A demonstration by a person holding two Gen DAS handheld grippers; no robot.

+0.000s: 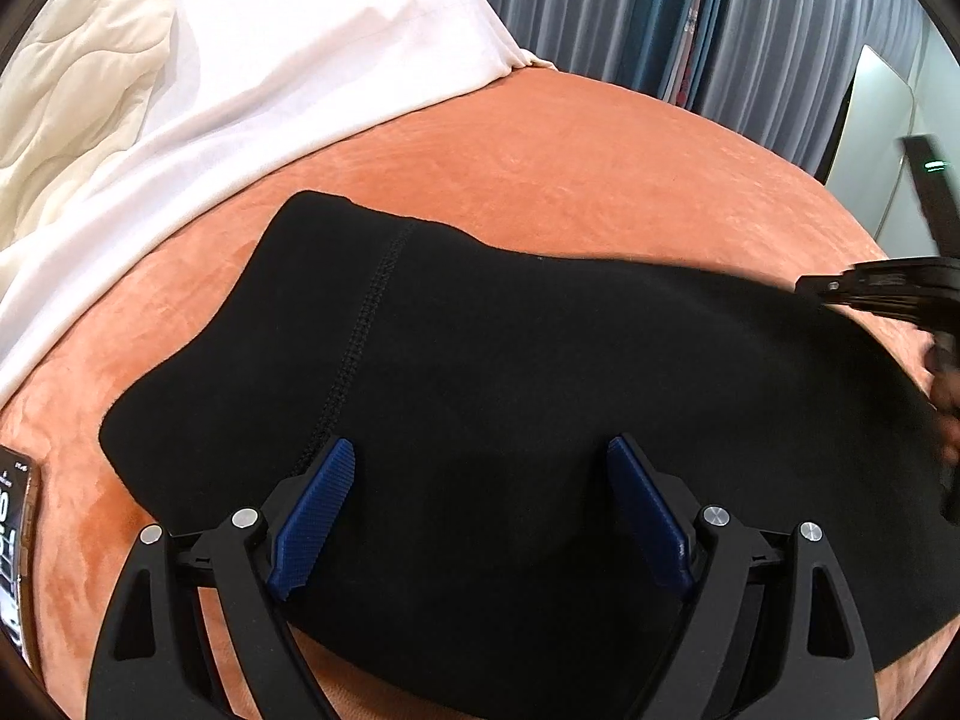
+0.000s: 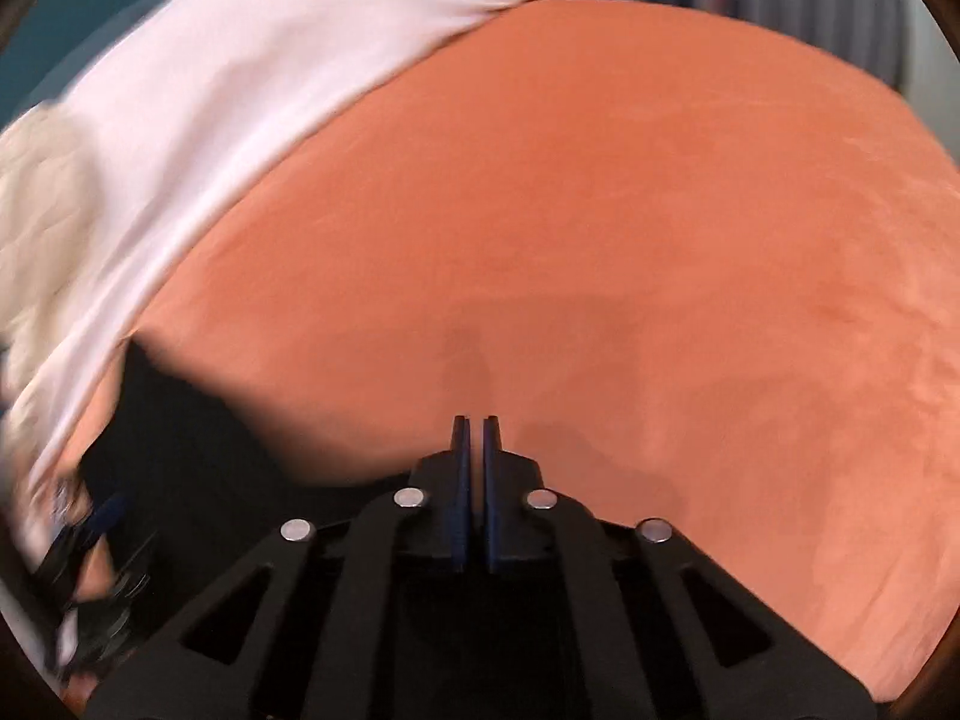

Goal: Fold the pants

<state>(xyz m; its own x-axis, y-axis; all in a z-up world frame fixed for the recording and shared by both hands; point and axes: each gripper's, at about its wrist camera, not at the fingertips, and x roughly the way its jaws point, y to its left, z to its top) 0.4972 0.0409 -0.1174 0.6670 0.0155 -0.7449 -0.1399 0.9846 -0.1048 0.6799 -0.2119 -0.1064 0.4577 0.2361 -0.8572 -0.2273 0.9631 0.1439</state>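
Note:
The black pants point(image 1: 480, 384) lie folded flat on the orange bedspread point(image 1: 570, 150), a stitched seam running down their left part. My left gripper point(image 1: 480, 462) is open and empty, its blue pads point(image 1: 318, 498) spread wide just above the pants' near half. My right gripper point(image 2: 475, 429) is shut with nothing between its pads, over bare orange bedspread point(image 2: 600, 210). The right wrist view is blurred; the pants point(image 2: 198, 438) show at its lower left, beside the left gripper's blurred shape point(image 2: 90, 552). The right gripper's body shows at the left wrist view's right edge point(image 1: 888, 288).
A white sheet point(image 1: 270, 60) and a cream quilt point(image 1: 66, 90) cover the bed's far left. A phone point(image 1: 15, 534) lies at the left edge. Grey curtains point(image 1: 720, 12) hang behind the bed. A white panel point(image 1: 870, 126) stands at the right.

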